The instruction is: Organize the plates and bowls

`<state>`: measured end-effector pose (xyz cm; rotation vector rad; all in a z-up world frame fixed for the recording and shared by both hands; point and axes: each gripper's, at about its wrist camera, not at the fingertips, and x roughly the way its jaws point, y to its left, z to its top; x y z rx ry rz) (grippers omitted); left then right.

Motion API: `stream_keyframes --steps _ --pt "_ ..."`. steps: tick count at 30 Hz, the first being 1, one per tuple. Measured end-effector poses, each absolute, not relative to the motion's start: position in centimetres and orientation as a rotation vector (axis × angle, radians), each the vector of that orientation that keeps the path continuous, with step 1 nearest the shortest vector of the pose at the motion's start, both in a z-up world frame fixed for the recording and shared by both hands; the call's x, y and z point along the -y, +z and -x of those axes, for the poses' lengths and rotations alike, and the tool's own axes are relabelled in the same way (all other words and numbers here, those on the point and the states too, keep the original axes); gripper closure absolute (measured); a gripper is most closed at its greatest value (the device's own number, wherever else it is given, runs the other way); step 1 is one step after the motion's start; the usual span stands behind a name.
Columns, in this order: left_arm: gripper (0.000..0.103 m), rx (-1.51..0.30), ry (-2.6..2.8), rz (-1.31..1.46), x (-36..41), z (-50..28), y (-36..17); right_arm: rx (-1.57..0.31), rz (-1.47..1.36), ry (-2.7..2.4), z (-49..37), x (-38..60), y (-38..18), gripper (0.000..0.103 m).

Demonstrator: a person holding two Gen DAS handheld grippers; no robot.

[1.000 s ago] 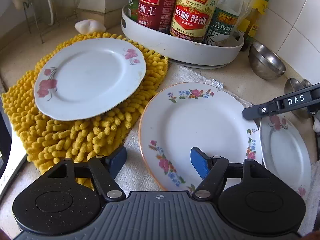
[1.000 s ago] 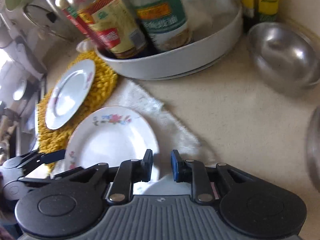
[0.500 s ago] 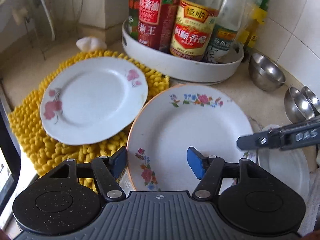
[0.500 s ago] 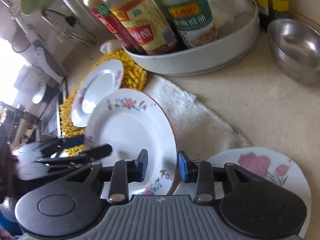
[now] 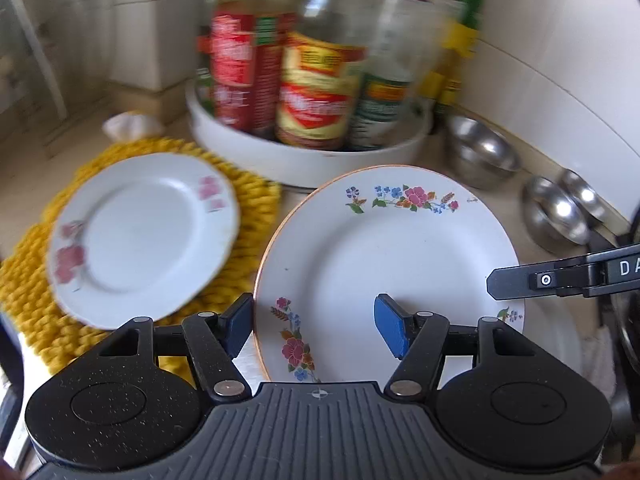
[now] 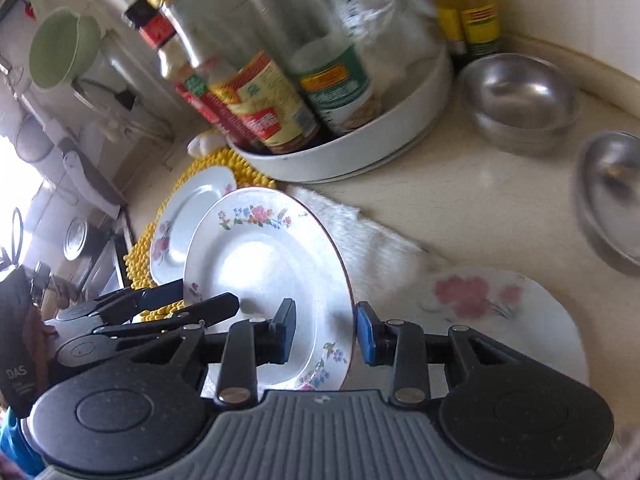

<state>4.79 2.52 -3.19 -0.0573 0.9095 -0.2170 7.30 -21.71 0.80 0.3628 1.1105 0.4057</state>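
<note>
A large flowered plate with an orange rim is lifted and tilted between both grippers. My left gripper straddles its near left edge, jaws wide apart. My right gripper has the plate's rim between its jaws, with a small gap showing on each side. A pink-rose plate lies on the yellow mat at left. Another pink-flower plate lies flat at the right. Steel bowls stand by the wall.
A white round tray of sauce bottles stands at the back. Two smaller steel bowls sit at the right by the tiled wall. A white cloth lies under the plates. A green cup hangs at far left.
The large flowered plate has risen off the cloth and tilted up. Both grippers came in around its edges, the right one from over the pink-flower plate. The views shifted upward.
</note>
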Motion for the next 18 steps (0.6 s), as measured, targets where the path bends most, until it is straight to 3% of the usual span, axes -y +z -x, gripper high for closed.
stream_keyframes --steps 18 --pt "0.033 -0.941 -0.595 -0.147 8.9 -5.1 -5.2 -1.059 -0.594 -0.031 1.5 30.8 -0.6 0.05"
